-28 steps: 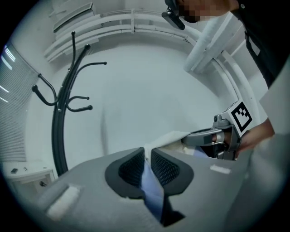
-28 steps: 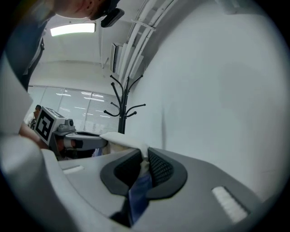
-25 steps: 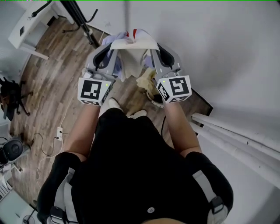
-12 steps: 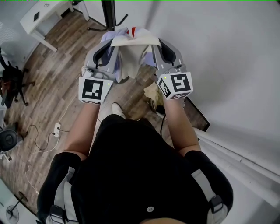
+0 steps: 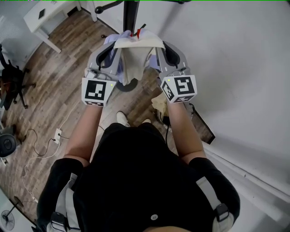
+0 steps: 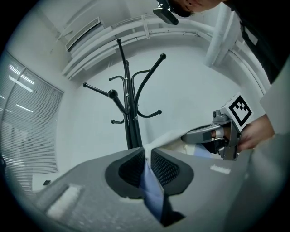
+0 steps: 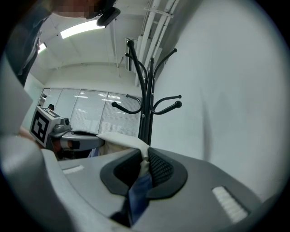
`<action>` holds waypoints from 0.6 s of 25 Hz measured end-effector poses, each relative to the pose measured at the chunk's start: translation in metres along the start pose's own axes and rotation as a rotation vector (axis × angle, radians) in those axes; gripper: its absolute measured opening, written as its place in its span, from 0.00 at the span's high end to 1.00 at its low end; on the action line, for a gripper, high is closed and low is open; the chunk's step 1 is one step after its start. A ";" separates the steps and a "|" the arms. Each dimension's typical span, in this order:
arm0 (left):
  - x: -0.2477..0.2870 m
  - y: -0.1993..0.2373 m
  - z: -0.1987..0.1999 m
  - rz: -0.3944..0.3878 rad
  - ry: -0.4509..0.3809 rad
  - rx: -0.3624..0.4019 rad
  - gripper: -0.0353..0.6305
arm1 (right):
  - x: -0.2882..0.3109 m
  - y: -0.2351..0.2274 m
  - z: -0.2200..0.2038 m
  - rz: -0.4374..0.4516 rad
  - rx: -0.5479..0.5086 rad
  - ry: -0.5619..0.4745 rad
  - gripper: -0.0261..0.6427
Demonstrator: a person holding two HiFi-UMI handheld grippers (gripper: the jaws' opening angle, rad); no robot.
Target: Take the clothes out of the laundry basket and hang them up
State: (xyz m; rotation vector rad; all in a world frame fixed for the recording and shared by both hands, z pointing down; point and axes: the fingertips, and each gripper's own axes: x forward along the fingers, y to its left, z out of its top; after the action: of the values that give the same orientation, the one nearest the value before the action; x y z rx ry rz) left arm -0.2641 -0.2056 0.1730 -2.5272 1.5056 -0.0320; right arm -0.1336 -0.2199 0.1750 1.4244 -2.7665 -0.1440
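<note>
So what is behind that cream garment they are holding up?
A black coat stand stands just behind the cream garment, against a white wall. In the head view the garment covers the stand's lower pole.

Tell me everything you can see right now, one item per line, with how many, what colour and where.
garment: one, cream with lilac-blue and a bit of red, stretched between the two grippers
coat rack: one, black, standing just ahead of the garment
pile of cloth: one, cream, low down under the right gripper; what holds it is hard to tell
desk: one, white, top left
chair: one, black, left edge
power strip with cable: one, white, on the floor at left
floor: brown wood
wall: white, at right
left gripper: grey, shut on the garment
right gripper: grey, shut on the garment
person's top: black
</note>
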 end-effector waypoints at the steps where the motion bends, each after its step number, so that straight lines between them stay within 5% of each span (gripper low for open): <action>1: 0.002 0.001 -0.003 0.006 0.006 0.005 0.89 | 0.003 -0.001 -0.003 0.005 0.000 0.004 0.91; 15: 0.036 0.017 -0.093 0.104 0.132 -0.085 0.88 | 0.050 -0.028 -0.086 0.100 0.063 0.137 0.91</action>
State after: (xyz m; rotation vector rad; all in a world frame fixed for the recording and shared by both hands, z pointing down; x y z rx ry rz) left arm -0.2724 -0.2592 0.2578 -2.5526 1.7216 -0.1238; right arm -0.1343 -0.2832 0.2567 1.2541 -2.7440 0.0417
